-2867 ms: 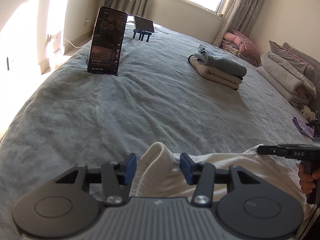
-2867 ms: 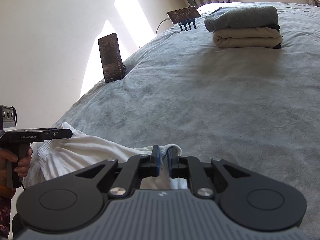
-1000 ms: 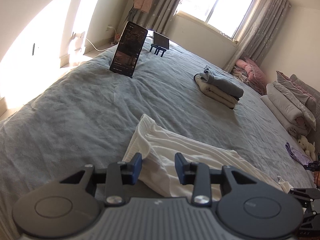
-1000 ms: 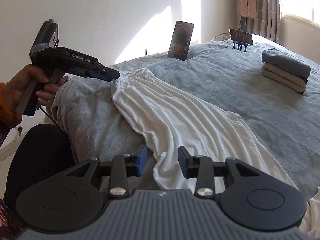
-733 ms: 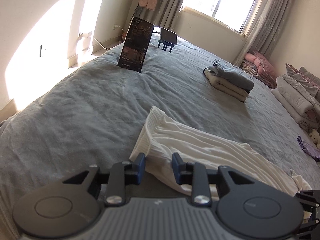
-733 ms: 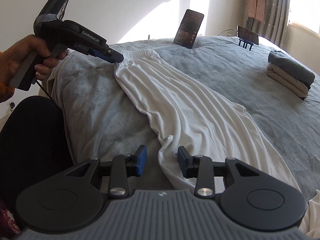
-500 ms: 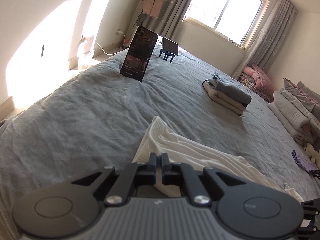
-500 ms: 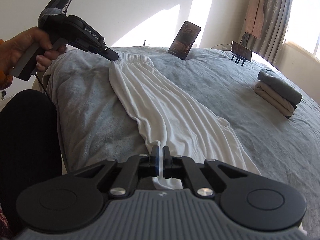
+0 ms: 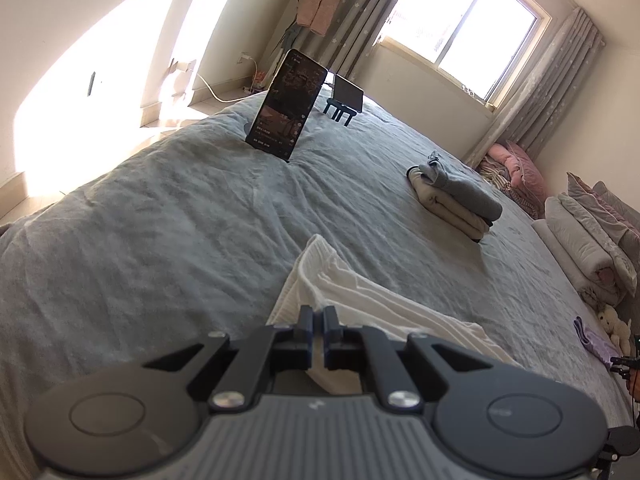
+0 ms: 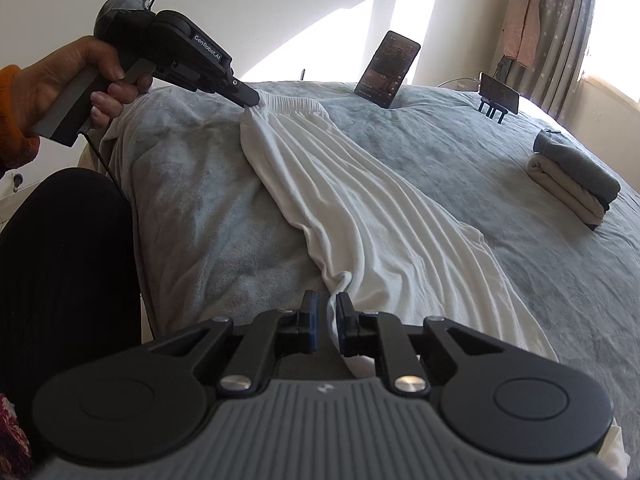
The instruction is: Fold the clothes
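A: Where does the white ribbed cotton garment with the gathered elastic waistband [image 10: 360, 208] lie?

B: Stretched out on the grey fleecy bed cover [image 10: 500, 152], its long axis running from the upper left of the right wrist frame down to the lower right. The waistband end is upper left; the hem end spreads wide at the bottom.

A: And the tongs?

B: The left tongs [image 10: 250, 98] are clamped on the waistband corner, at the far end. The right tongs [image 10: 323, 322] are drawn nearly together on a bunched fold of the near edge, so each hand holds the end closer to it.

A: What does the cloth look like?

B: Soft, thin, limp; fine pleat-like ridges run lengthwise, taut between the two grips. In the left wrist view the left tongs [image 9: 316, 330] show the ribbed band pinched between blue pads.

A: Anything else?

B: A folded stack of grey and cream knitwear [image 10: 572, 176] sits well apart at right centre.
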Tool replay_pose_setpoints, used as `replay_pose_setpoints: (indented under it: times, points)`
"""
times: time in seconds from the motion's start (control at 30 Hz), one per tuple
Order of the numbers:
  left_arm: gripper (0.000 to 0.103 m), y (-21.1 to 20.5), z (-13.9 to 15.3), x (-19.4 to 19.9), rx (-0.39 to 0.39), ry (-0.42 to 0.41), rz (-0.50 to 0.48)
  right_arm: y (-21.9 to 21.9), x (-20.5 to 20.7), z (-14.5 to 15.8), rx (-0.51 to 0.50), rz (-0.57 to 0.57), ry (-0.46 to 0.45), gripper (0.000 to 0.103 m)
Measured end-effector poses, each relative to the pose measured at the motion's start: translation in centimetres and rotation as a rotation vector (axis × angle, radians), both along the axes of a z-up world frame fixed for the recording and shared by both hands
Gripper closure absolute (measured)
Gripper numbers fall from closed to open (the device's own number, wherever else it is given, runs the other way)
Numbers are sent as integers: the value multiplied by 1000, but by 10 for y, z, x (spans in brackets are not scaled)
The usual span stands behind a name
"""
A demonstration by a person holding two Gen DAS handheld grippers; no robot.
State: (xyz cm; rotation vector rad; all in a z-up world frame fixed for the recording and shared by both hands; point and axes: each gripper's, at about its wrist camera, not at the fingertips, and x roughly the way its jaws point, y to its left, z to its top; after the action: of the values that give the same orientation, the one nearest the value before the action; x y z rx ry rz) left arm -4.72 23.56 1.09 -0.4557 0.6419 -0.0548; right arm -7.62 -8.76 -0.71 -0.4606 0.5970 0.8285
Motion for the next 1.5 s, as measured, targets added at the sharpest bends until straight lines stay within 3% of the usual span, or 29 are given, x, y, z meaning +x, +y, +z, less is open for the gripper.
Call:
replay_pose_setpoints:
  times: [0.13,0.2,0.43,0.87,0.97,1.03,1.23,1.37,1.43,1.5]
  points:
    - [99,-1,-1,1,15,5,1,4,0,-10,-56,-8,-39,90]
    - [99,0,-2,1,16,7,-1,0,1,-9,-65,-21,-63,103]
    - [99,7,-3,-1,-31,4,-4,-27,-1,25,-27,-74,-137,103]
    - [94,12,-17,-3,-23,68,4,-8,-7,0,-88,10,-24,103]
    - [90,11,-15,-5,-30,74,3,-3,-9,-6,-102,29,2,100]
    - [87,7,-11,-6,-17,63,-1,-12,-5,-1,-78,-9,8,91]
    - [69,-18,13,-10,59,-15,-67,-38,6,12,-7,-123,27,87]
    - [65,-36,23,-6,103,-39,-119,-58,15,16,19,-220,27,80]
    - [63,-45,25,-3,119,-44,-149,-71,20,15,22,-281,18,71]
    - [62,-56,26,1,133,-44,-182,-86,24,15,24,-346,5,70]
